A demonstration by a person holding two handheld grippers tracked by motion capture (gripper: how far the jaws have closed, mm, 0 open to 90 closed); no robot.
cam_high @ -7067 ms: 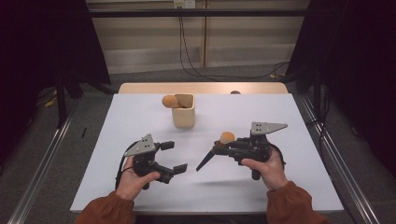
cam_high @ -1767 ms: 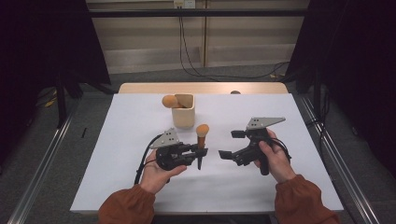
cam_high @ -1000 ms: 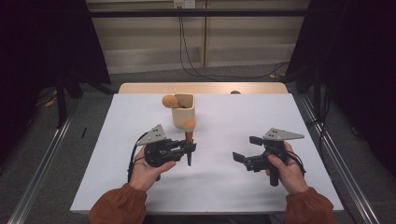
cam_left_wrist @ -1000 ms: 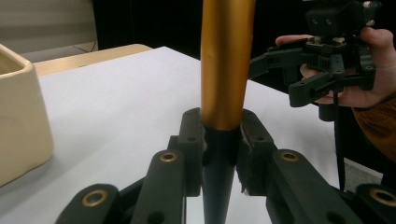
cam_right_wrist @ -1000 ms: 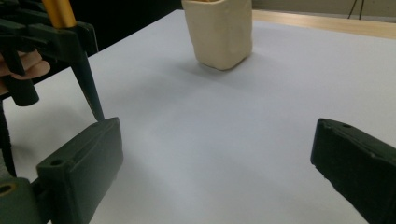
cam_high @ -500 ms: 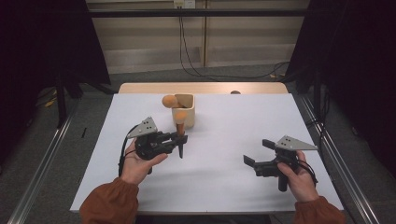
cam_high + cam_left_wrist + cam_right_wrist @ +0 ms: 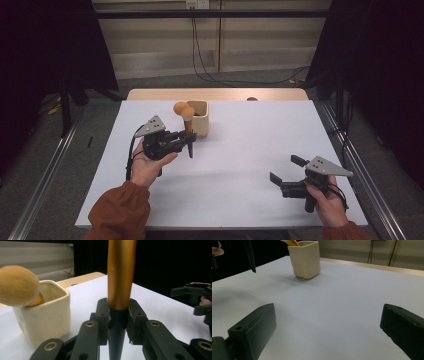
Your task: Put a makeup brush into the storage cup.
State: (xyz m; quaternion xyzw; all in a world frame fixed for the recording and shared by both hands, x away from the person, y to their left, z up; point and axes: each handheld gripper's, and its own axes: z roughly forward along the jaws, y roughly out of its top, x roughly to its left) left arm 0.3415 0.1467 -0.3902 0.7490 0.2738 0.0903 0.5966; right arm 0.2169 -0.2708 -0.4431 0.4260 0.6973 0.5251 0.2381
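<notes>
Left gripper (image 7: 189, 143) raised above white table (image 7: 240, 150), left of centre, jaws pinching makeup brush (image 7: 188, 131) at junction of gold ferrule and dark handle. Brush long axis near vertical: bristle head up, dark pointed handle tip down, clear of table. Brush head just beside cream cup (image 7: 200, 117), close to its rim. Second brush (image 7: 18, 286) rests in cup, fluffy head leaning out over edge. Right gripper (image 7: 282, 181) well apart, near table's right front, jaws spread wide, nothing between them.
</notes>
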